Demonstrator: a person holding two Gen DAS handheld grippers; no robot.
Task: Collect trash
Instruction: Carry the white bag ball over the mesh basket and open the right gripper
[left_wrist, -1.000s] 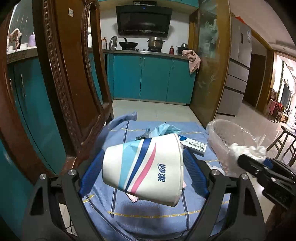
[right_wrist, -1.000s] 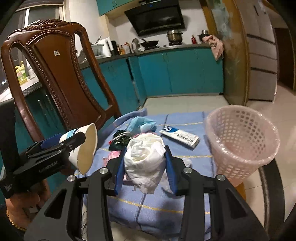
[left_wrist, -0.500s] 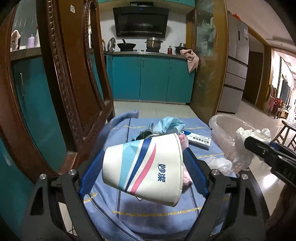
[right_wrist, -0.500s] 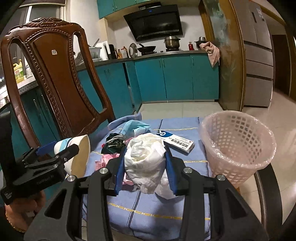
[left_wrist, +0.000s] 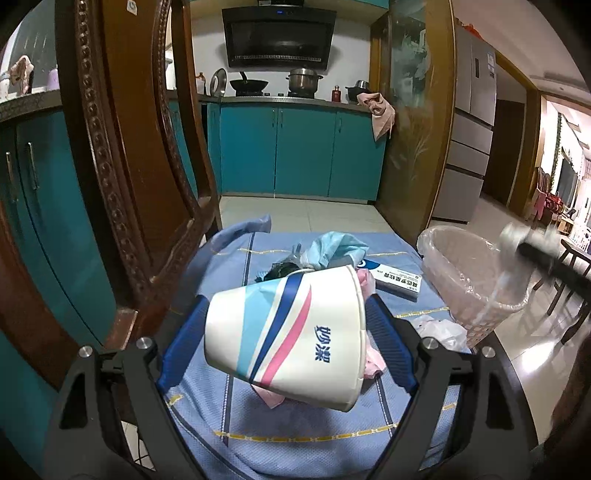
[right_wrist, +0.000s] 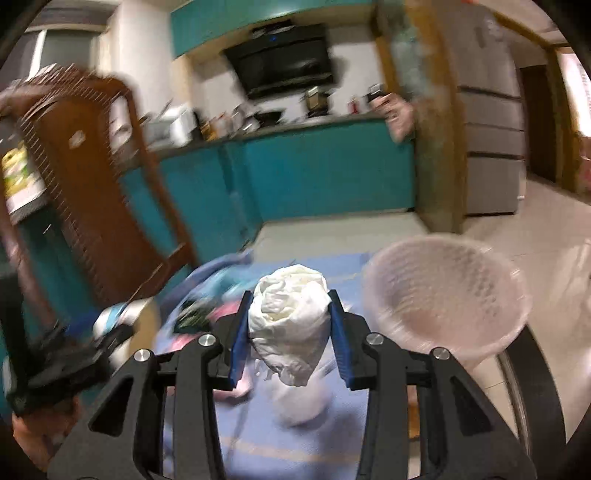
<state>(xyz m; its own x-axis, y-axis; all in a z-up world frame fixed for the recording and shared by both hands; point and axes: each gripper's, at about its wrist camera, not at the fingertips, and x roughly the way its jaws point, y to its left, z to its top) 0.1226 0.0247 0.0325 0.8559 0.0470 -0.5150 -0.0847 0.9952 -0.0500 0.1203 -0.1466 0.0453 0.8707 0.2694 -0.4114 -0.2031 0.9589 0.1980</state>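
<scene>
left: chair (left_wrist: 122, 177) blocks | right: basket (right_wrist: 443, 295) mouth open | centre: trash pile (left_wrist: 325, 254)

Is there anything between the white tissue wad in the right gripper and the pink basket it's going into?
Nothing visible. The tissue wad, clamped in the right gripper, hangs just left of the pink basket; its open mouth faces up, with only blue cloth below.

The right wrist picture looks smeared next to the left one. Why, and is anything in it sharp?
Right wrist view: the chair, cabinets and basket are streaked with motion blur, yet the right tool and the white wad it clamps are crisp, since they travel with the camera. Left wrist view: sharp, with the paper cup clear in the left tool; only the passing right tool at the right edge is smeared.
</scene>
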